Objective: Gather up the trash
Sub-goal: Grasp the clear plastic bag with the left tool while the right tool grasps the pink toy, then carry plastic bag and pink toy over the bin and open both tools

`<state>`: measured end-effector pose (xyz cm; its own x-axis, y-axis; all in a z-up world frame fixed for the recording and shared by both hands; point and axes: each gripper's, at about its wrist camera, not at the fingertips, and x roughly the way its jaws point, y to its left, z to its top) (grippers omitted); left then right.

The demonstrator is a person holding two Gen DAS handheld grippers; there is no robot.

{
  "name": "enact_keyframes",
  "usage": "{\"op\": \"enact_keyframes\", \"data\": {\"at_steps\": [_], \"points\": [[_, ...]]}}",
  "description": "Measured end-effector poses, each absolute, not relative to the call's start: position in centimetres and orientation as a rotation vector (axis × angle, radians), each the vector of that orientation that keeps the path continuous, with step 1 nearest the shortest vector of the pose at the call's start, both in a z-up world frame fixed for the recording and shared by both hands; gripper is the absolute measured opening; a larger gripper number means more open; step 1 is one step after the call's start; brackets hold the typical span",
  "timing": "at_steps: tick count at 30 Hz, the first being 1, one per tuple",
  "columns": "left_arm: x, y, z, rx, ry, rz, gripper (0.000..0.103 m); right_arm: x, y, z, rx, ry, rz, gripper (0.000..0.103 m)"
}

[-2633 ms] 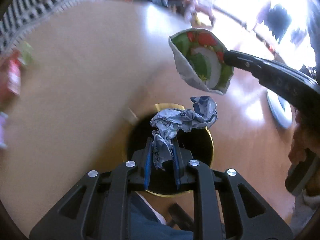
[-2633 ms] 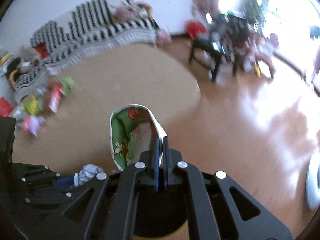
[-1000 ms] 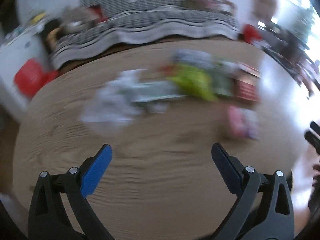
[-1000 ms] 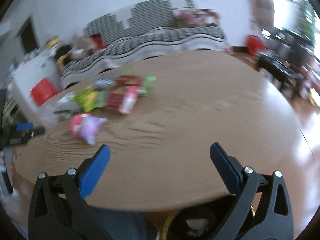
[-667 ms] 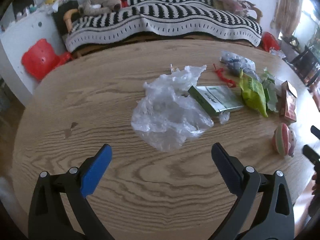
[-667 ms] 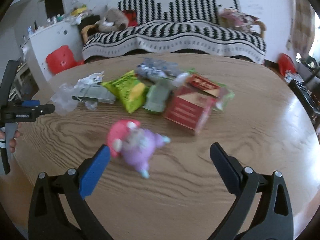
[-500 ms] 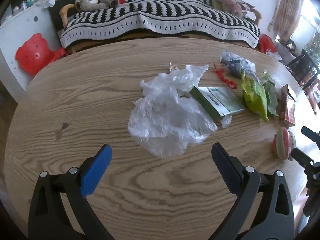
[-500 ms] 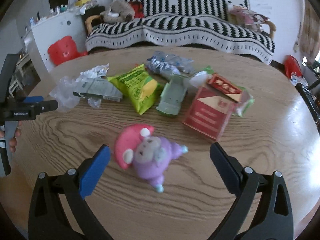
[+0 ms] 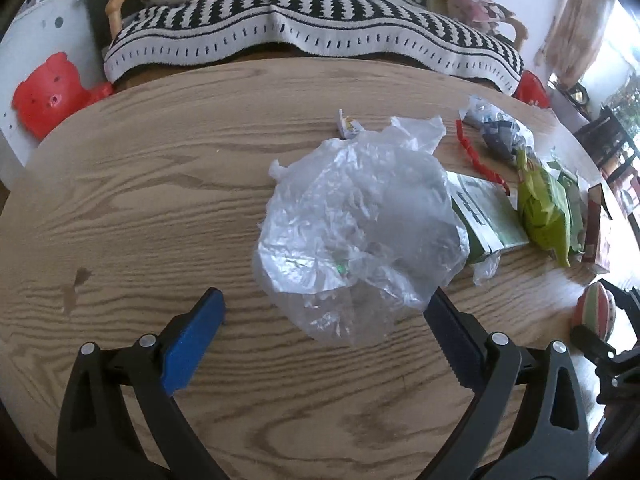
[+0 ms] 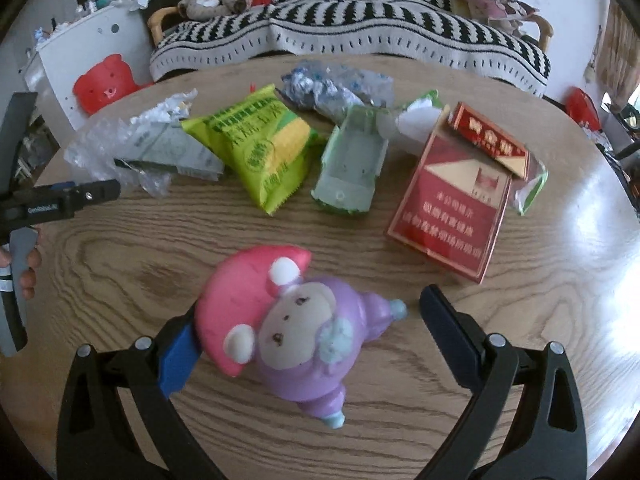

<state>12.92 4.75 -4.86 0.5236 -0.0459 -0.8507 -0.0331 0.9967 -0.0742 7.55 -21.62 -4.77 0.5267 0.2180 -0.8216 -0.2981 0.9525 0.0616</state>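
A round wooden table (image 9: 160, 184) with bold oak grain fills both views; beyond its far edge stands a sofa under a black-and-white striped throw (image 9: 304, 20), with a red bear-shaped toy (image 9: 44, 96) at far left.

The left gripper (image 9: 324, 316) is spread wide, its fingers flanking the near edge of a crumpled clear plastic bag (image 9: 360, 224), which runs from near to far, its loose tail at the far right.

The right gripper (image 10: 308, 320) also stands spread, around a pink-capped, purple monkey toy (image 10: 288, 328) lying tilted, head near-left. Farther off lie a yellow-green snack packet (image 10: 264, 148) and a red cigarette carton (image 10: 456, 204).
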Motion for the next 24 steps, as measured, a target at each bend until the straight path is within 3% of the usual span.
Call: {"op": "enact_keyframes", "data": {"at_steps": [13, 15, 17, 18, 19, 20, 21, 22, 24], "points": [[13.2, 4.6, -4.8, -0.112, 0.983, -0.028, 0.096, 6.6, -21.2, -5.3, -0.13, 0.935, 0.287, 0.098], [13.1, 4.7, -4.7, -0.125, 0.972, -0.03, 0.091, 6.6, -21.1, -5.2, -0.138, 0.945, 0.299, 0.098], [13.0, 4.7, -4.5, -0.128, 0.971, -0.028, 0.076, 6.3, -21.1, -5.1, -0.141, 0.951, 0.304, 0.094], [13.0, 4.7, -4.4, -0.13, 0.969, -0.035, 0.064, 6.0, -21.2, -4.9, -0.14, 0.941, 0.301, 0.079], [13.0, 4.6, -4.3, -0.138, 0.968, -0.053, 0.042, 5.8, -21.2, -4.7, -0.134, 0.934, 0.303, 0.068], [13.1, 4.6, -4.3, -0.145, 0.976, -0.069, 0.016, 5.6, -21.2, -4.5, -0.129, 0.935, 0.303, 0.063], [13.1, 4.7, -4.2, -0.154, 0.978, -0.07, 0.011, 5.6, -21.3, -4.3, -0.117, 0.937, 0.312, 0.054], [13.1, 4.7, -4.0, -0.159, 0.975, -0.066, 0.004, 5.4, -21.5, -4.1, -0.09, 0.942, 0.327, 0.052], [12.8, 4.6, -3.5, -0.159, 0.962, -0.067, 0.002, 5.3, -21.8, -3.9, -0.065, 0.952, 0.336, 0.05]]}}
